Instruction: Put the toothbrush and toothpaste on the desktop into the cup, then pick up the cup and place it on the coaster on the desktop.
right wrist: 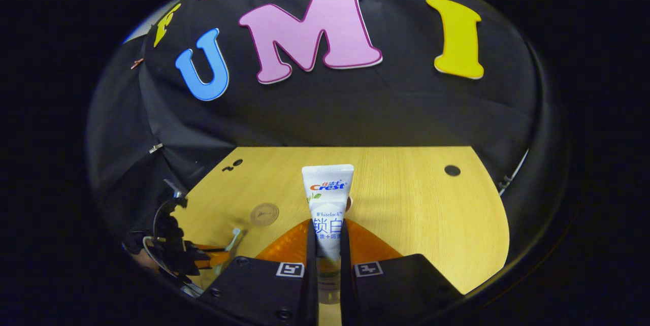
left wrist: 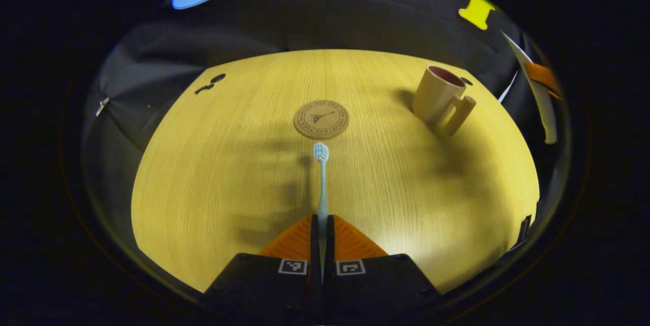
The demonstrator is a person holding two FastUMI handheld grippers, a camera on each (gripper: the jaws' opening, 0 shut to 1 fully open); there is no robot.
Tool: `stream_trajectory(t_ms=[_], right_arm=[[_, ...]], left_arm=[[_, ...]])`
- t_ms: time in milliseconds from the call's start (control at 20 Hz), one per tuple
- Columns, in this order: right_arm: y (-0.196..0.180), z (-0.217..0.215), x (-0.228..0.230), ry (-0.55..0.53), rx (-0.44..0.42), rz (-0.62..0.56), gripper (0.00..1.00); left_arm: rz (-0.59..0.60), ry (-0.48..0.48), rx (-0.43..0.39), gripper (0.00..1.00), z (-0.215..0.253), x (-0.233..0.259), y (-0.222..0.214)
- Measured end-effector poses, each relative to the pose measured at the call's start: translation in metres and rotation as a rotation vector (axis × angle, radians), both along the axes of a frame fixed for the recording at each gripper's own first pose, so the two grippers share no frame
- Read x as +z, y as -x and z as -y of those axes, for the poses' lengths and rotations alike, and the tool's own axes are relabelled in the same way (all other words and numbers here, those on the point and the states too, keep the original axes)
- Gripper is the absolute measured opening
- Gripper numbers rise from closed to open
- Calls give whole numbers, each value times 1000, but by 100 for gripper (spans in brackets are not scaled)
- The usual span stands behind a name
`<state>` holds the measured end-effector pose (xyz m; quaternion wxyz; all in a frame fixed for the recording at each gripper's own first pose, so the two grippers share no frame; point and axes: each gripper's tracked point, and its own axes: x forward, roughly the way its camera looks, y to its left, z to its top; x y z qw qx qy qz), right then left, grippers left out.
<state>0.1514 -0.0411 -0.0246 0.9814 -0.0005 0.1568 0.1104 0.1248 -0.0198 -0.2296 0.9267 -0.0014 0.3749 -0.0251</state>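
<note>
Left gripper is clamping the toothbrush handle, head pointing at the coaster, cup standing off right, while right gripper is pinching the toothpaste above the desktop.

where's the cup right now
In the left gripper view the cup stands upright on the desktop, far right, to the right of the coaster, handle toward the camera, empty as far as its mouth shows.
</note>
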Motion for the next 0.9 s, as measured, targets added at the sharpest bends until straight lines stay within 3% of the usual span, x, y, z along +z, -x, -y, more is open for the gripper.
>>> stream_trajectory(t_ms=[500, 900], right_arm=[[-99, -31, 45, -52, 35, 280, 20], [-146, -43, 17, -41, 79, 354, 20]], left_arm=[[300, 73, -16, 7, 22, 78, 10], [325, 101, 42, 7, 32, 87, -4]])
